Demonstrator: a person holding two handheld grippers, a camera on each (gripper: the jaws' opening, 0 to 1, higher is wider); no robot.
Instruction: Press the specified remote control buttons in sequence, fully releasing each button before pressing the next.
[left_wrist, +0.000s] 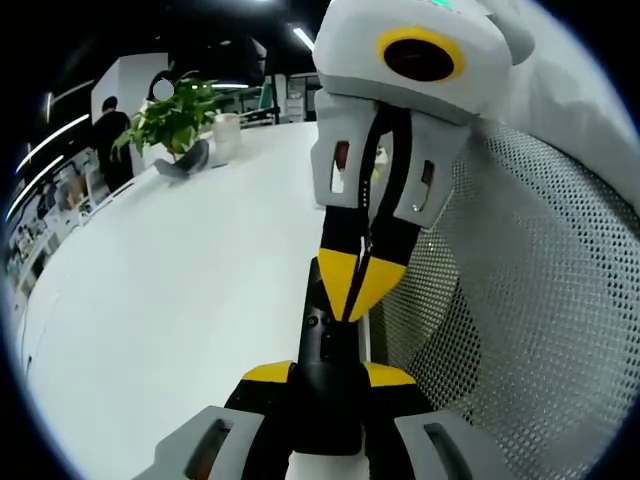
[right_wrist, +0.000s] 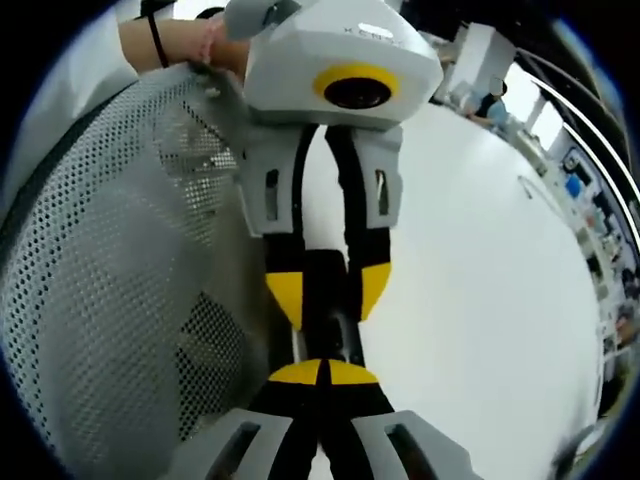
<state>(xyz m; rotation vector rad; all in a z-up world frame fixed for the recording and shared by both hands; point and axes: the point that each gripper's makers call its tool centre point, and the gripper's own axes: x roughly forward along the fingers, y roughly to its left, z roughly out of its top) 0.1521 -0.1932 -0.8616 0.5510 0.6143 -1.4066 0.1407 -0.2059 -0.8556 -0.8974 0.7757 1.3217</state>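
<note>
Remote is clamped by left gripper at frame bottom; right gripper, tips closed on nothing, w/ tips at buttons. Press to be made straight down, then lifted fully.

The left gripper view is looking from just behind the left claw, facing along it over the white bench toward a far plant. The right claw is very close, pointing back at this camera. The right gripper view is looking from just behind that right claw, facing the left claw. Both views are sharing the black remote between the claws, the bench and a mesh chair back.
</note>
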